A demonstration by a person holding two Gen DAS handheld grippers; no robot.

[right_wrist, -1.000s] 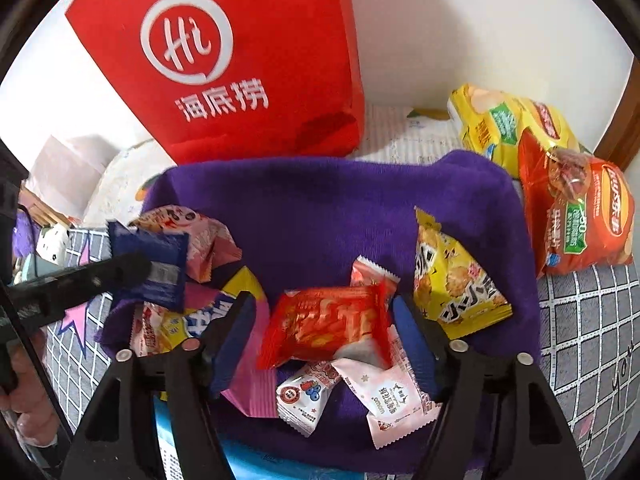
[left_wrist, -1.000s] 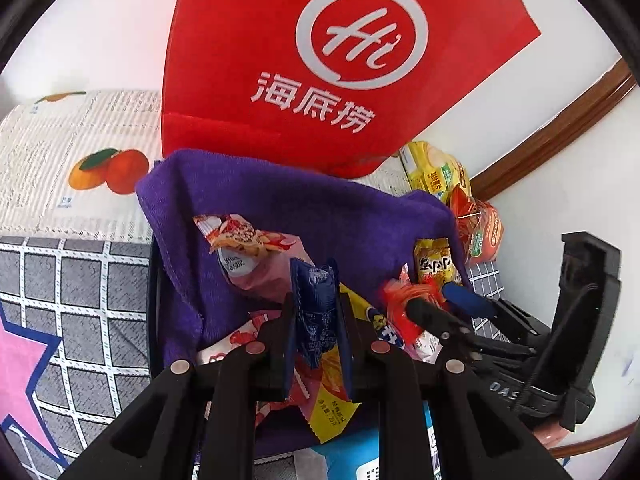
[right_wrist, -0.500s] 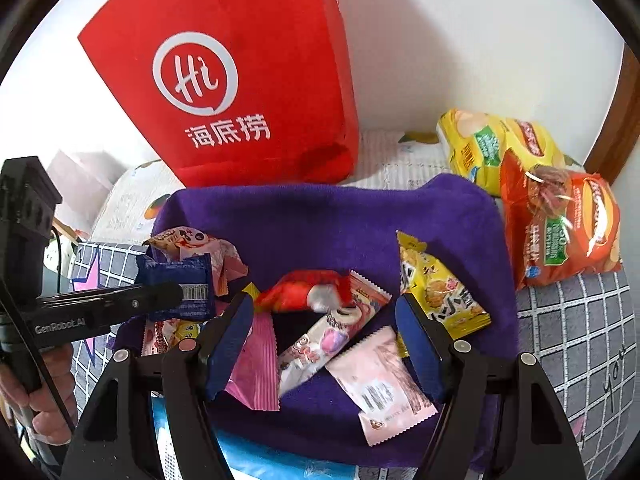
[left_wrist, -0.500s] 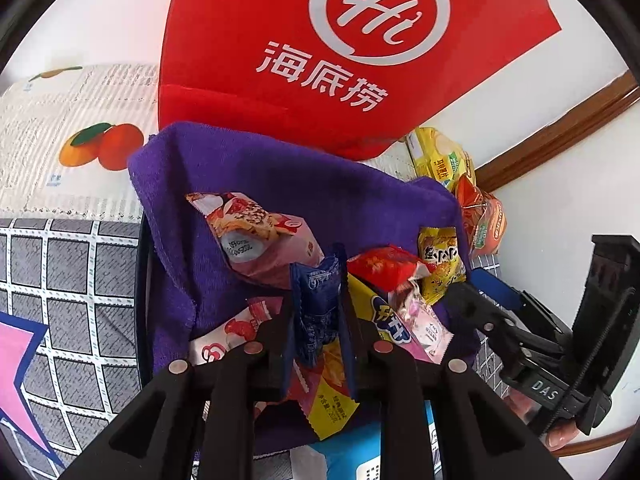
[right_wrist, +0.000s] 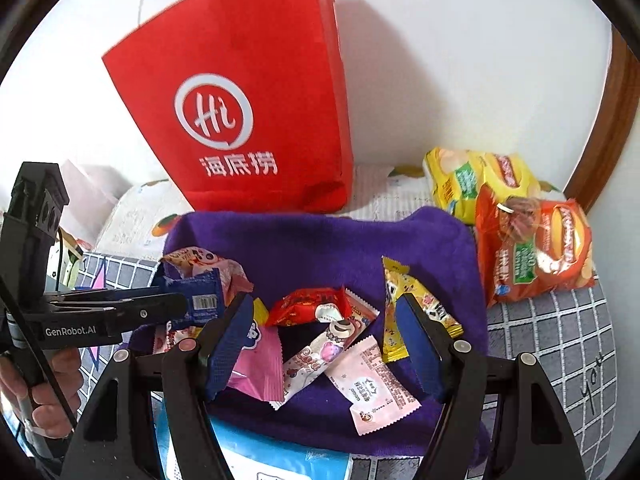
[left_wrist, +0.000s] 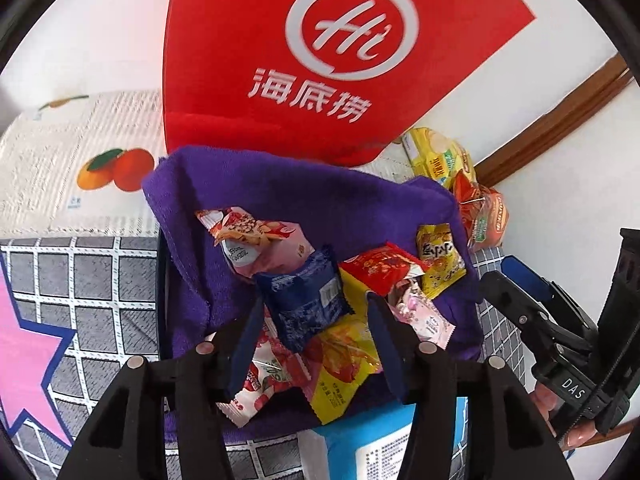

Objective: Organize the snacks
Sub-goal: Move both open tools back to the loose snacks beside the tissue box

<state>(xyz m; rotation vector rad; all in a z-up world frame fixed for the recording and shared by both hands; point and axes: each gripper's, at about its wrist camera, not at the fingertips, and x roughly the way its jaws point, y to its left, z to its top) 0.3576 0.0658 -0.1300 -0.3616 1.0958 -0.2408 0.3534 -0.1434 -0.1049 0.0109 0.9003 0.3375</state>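
Left wrist view
Left gripper (left_wrist: 312,344): jaws spread wide at lower centre of the frame, nothing pinched between them.
Dark blue packet (left_wrist: 306,300): lies loose on the snack pile, between the spread fingers and slightly above them; whether it touches either finger is unclear.
Purple cloth (left_wrist: 280,188): fills the middle of the frame and bears the snacks.
Pink-and-white packet (left_wrist: 256,240): on the cloth, just above and left of the blue packet.
Red packet (left_wrist: 380,270): right of centre, beside the small yellow packet (left_wrist: 438,260).
Red paper bag (left_wrist: 328,52): stands upright at upper centre, behind the cloth.
Right gripper (left_wrist: 516,284): comes in from the right edge, its tips near the cloth's right border.

Right wrist view
Right gripper (right_wrist: 328,344): jaws wide apart at lower centre, holding nothing, poised over the cloth (right_wrist: 320,240).
Red packet (right_wrist: 308,306): between the fingers, on top of a long pale wrapper (right_wrist: 320,354).
Pink sachet (right_wrist: 370,388): lower centre, on the cloth.
Small yellow packet (right_wrist: 408,304): just beside the right-hand finger.
Left gripper (right_wrist: 176,300): reaches in from the left edge, its tips at the blue packet (right_wrist: 200,300).
Yellow chip bag (right_wrist: 472,184) and orange chip bag (right_wrist: 536,248): at the right, off the cloth, touching each other.
Red bag (right_wrist: 248,120): upper centre, against the wall.
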